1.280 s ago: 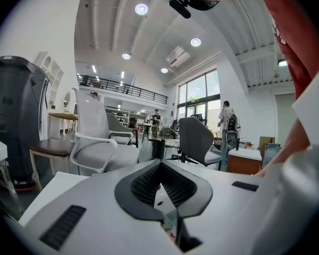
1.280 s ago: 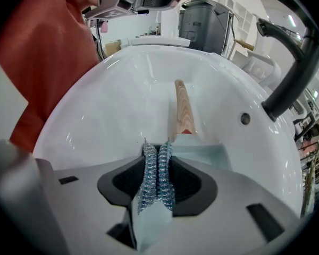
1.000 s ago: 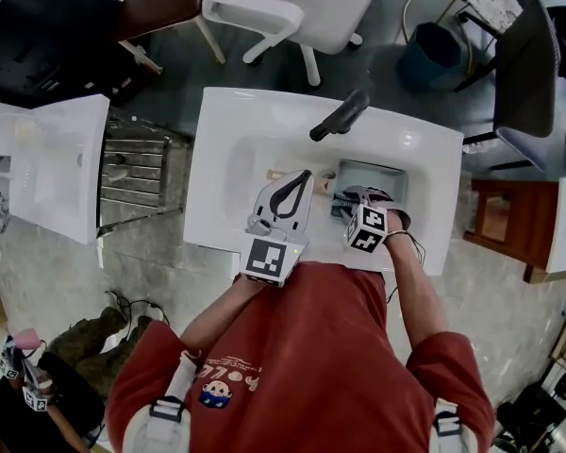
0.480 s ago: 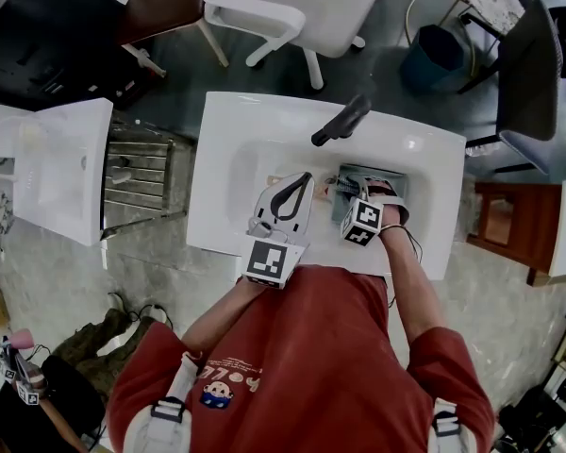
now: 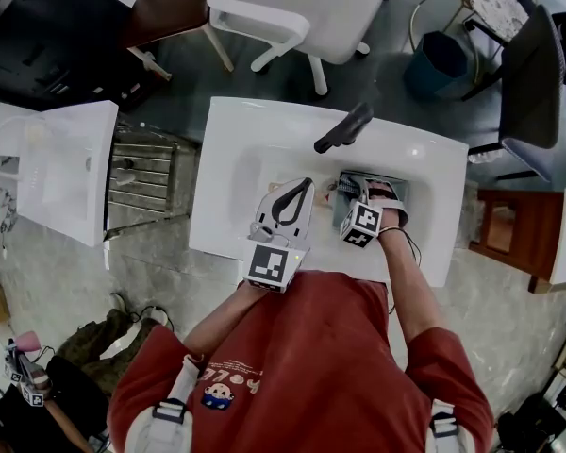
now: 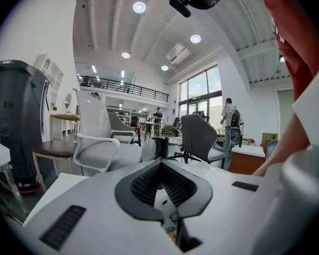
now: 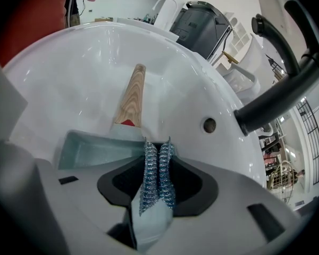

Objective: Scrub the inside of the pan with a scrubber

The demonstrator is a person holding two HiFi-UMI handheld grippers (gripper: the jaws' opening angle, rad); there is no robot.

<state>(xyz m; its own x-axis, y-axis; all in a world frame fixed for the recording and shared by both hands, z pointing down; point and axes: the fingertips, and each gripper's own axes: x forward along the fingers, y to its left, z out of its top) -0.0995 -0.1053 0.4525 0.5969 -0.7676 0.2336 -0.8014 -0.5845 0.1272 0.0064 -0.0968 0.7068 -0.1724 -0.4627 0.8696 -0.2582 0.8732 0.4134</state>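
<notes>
A pale square pan [image 5: 385, 180] lies in the white sink [image 5: 238, 155], its wooden handle [image 7: 131, 96] pointing away from my right gripper. My right gripper [image 5: 347, 192] hovers over the pan's left part, shut on a silvery-blue steel-wool scrubber [image 7: 158, 173] that sticks out between the jaws above the pan's near wall [image 7: 89, 147]. Held level over the sink's front, my left gripper [image 5: 298, 189] points out into the room. Its jaws meet at the tips in the left gripper view [image 6: 160, 164], with nothing between them.
A black faucet [image 5: 343, 127] arches over the basin's far side, close to the right gripper [image 7: 158, 149]. An overflow hole [image 7: 209, 125] sits in the basin wall. A white office chair [image 5: 292, 8] stands beyond the sink, a second white basin [image 5: 61, 163] to the left.
My right gripper with the scrubber has shifted a little up and left across the pan. The left gripper has hardly moved.
</notes>
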